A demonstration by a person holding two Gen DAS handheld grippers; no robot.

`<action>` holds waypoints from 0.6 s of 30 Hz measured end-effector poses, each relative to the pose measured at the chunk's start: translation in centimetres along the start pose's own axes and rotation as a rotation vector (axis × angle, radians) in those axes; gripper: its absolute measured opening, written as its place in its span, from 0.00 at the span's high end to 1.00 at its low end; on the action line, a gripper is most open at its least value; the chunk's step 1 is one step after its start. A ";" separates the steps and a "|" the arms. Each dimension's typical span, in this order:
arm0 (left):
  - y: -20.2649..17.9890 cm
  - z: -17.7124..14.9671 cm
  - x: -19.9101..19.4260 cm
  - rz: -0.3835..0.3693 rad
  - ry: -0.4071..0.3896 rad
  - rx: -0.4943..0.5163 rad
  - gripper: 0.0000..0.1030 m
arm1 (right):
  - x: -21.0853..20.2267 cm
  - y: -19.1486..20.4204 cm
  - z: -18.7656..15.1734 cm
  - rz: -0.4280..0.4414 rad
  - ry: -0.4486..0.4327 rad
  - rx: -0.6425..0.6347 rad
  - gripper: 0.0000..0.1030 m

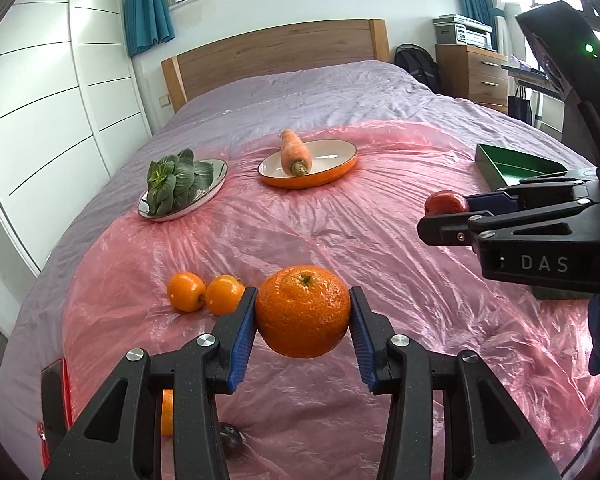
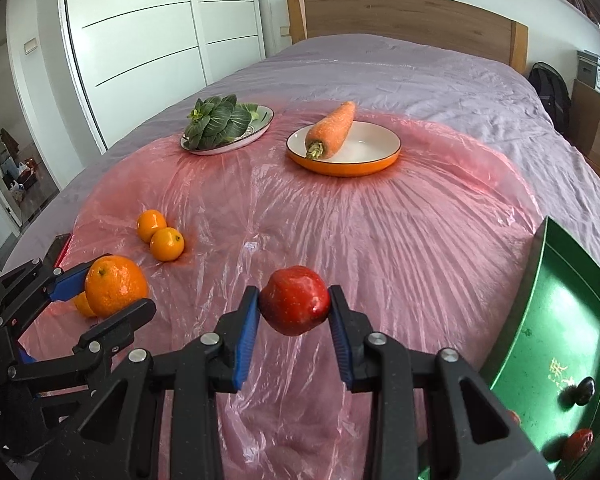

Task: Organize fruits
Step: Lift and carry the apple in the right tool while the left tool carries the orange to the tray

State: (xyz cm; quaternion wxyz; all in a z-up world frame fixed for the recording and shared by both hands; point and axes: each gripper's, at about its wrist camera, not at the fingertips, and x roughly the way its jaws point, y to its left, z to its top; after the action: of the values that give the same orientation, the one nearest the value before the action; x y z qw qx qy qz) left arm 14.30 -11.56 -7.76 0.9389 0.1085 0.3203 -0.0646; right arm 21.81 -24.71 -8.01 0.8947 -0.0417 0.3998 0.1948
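Observation:
My left gripper [image 1: 303, 312] is shut on a large orange [image 1: 302, 311] and holds it above the pink plastic sheet [image 1: 339, 224]; it also shows in the right wrist view [image 2: 116, 286]. My right gripper [image 2: 294, 301] is shut on a red apple [image 2: 295, 300], which also shows in the left wrist view [image 1: 445, 202]. Two small oranges [image 1: 204, 291] lie on the sheet, left of the left gripper. A green tray [image 2: 555, 300] at the right holds a dark fruit [image 2: 583, 390] and a red fruit [image 2: 577, 442].
A plate of green leafy vegetable [image 1: 180, 188] and an orange-rimmed plate [image 1: 323, 160] bearing a carrot [image 1: 296, 152] stand farther back on the bed. Another orange [image 1: 166, 412] and a dark fruit [image 1: 232, 434] lie below the left gripper. A red phone [image 1: 54, 392] lies at the near left.

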 end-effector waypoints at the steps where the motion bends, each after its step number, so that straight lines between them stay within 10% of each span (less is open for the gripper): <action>1: 0.0 0.0 -0.1 -0.005 0.001 -0.001 0.62 | -0.3 0.0 -0.2 -0.003 0.002 0.002 0.40; 18: -2.9 -1.3 -4.1 -0.286 0.146 -0.071 0.62 | -5.6 -1.2 -4.5 -0.032 0.048 0.058 0.40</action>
State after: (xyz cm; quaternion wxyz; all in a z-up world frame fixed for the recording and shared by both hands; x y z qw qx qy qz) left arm 9.78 -13.80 -6.68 0.8976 0.0329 0.4018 -0.1781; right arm 15.79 -28.63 -7.06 0.8886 -0.0268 0.4261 0.1677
